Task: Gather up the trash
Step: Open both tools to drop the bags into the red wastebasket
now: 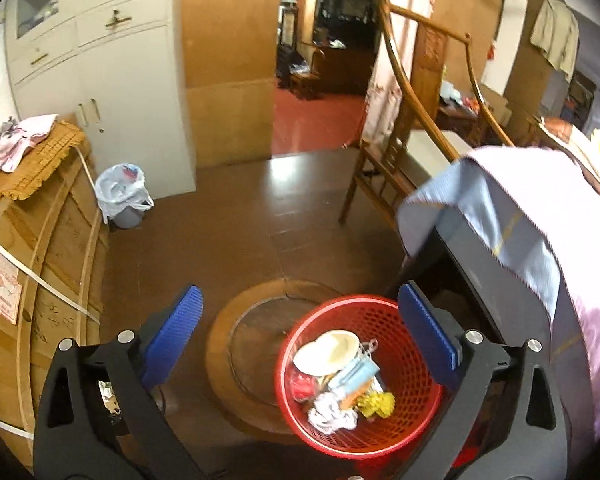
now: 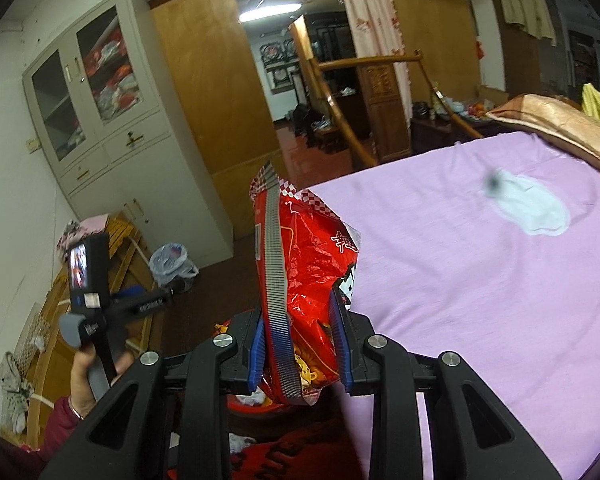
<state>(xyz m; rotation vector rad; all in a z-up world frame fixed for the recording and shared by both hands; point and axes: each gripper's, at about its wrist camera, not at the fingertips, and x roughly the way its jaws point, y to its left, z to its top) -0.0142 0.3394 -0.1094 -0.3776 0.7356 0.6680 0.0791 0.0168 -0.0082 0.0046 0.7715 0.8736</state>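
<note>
A red mesh basket point(image 1: 404, 380) stands on the floor beside the bed, holding a white paper bowl point(image 1: 328, 354), a crumpled tissue, a yellow scrap and other litter. My left gripper point(image 1: 300, 344) hangs above it, open wide, with nothing between its blue fingers point(image 1: 172, 340). In the right wrist view my right gripper point(image 2: 300, 344) is shut on a crumpled red snack bag point(image 2: 304, 272) that sticks up between the pads, at the bed's corner. The left gripper's handle point(image 2: 96, 304), held by a hand, shows at the left of that view. A white cloth-like piece point(image 2: 532, 208) lies on the bed.
A bed with a lilac sheet point(image 2: 480, 300) fills the right. A wooden chair point(image 1: 396, 160) stands past its corner. A lined grey bin point(image 1: 122, 196) sits by the white cabinet point(image 1: 132, 92). A large cardboard crate point(image 1: 40, 280) stands on the left. A round wooden board point(image 1: 252, 344) lies under the basket.
</note>
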